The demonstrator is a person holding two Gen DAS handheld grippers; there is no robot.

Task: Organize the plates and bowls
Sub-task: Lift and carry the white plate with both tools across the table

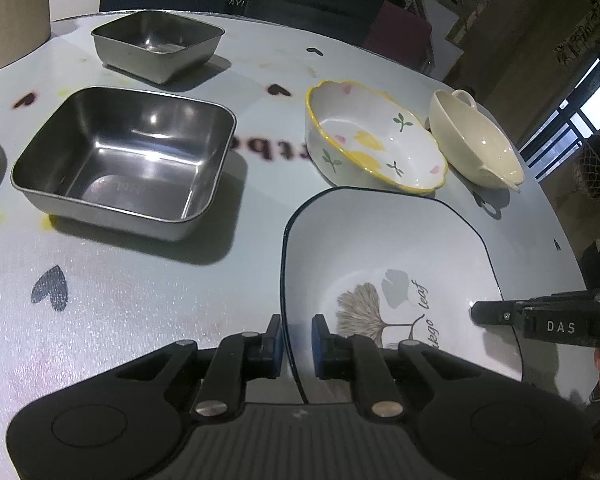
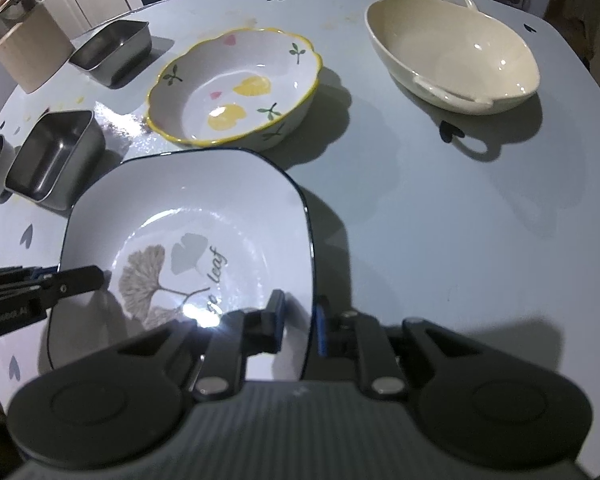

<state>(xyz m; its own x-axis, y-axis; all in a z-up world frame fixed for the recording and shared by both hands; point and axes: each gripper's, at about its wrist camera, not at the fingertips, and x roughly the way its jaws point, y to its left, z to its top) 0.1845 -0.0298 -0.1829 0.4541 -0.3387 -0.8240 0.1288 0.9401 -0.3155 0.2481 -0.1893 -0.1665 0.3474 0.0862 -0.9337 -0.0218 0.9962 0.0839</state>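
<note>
Both grippers pinch the square ginkgo-leaf plate [image 2: 188,216] by opposite rims: the left gripper [image 1: 296,346] on its left edge, the right gripper [image 2: 298,326] on its right edge, jaws nearly closed around the thin rim. The plate sits low over the table [image 2: 440,240], just in front of the scalloped floral bowl [image 2: 236,88]. If either grip slackens, I think the glazed rim slips and the plate tips. Its near edge hides behind the gripper bodies; whether it touches the table is unclear.
</note>
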